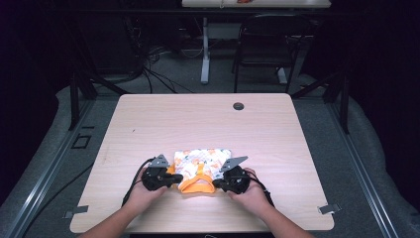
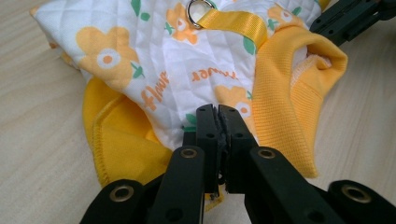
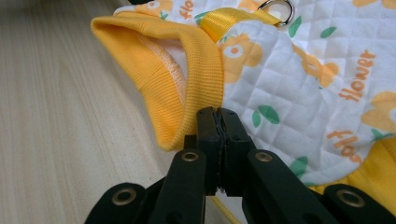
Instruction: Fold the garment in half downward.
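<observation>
Pale wood-grain laminate forms the counter, and a small quilted garment is laid on it near the front edge, roughly centred between the two hands. At the left, the left hand is seen in the high view holding the left hand-held gripper, which is pointed inward at the garment's left side. In the left gripper view, its jaws are pressed together on the near edge of the white quilted panel, where the fabric meets the yellow ribbed trim. The panel is printed with orange flowers, green leaves and the word "flower". A yellow webbing strap with a metal ring is stitched across the garment's middle. A ribbed yellow opening is raised at the garment's near side, between the two tools. At the right, the right hand holds the right hand-held gripper, which is aimed inward at the garment's right side. In the right gripper view, its jaws are closed on the fabric at the seam where the ribbed cuff joins the quilted panel. A round grommet is set into the counter's far side, well apart from the garment.
</observation>
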Demonstrator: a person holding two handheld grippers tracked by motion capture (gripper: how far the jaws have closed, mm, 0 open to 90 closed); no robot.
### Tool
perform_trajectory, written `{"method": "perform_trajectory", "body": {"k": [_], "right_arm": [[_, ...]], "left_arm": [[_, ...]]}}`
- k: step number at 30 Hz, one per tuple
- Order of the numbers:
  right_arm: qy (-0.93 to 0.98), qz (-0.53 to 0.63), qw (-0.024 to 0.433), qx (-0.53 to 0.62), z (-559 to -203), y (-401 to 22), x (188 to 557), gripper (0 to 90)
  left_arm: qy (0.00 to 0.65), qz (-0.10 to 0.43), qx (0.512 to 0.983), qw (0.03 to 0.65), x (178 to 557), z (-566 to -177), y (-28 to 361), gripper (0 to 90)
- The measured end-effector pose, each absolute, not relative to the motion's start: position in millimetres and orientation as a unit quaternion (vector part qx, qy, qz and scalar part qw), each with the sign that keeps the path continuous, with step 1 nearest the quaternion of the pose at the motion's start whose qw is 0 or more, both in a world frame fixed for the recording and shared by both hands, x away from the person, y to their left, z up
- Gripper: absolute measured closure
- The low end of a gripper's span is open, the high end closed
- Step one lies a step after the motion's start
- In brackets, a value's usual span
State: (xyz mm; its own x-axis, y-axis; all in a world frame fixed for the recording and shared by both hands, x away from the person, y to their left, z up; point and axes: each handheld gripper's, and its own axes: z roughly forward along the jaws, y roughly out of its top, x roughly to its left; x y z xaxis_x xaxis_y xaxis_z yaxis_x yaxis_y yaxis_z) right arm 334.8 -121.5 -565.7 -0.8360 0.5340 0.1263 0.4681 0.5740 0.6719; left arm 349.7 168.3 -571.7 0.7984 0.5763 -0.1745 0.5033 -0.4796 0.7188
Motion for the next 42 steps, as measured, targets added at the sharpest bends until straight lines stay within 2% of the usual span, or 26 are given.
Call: {"method": "perform_trajectory", "body": {"k": [23,42], "right_arm": [[0.880,0.357,0.057,0.309,-563,-127,357,88.4],[0.865,0.359,0.083,0.340,-565,-126,394,89.6]], "left_arm": [[0.345,0.050,0.844,0.407,379,-572,157,87.7],[0.369,0.092,0.835,0.397,407,-572,147,89.5]]}}
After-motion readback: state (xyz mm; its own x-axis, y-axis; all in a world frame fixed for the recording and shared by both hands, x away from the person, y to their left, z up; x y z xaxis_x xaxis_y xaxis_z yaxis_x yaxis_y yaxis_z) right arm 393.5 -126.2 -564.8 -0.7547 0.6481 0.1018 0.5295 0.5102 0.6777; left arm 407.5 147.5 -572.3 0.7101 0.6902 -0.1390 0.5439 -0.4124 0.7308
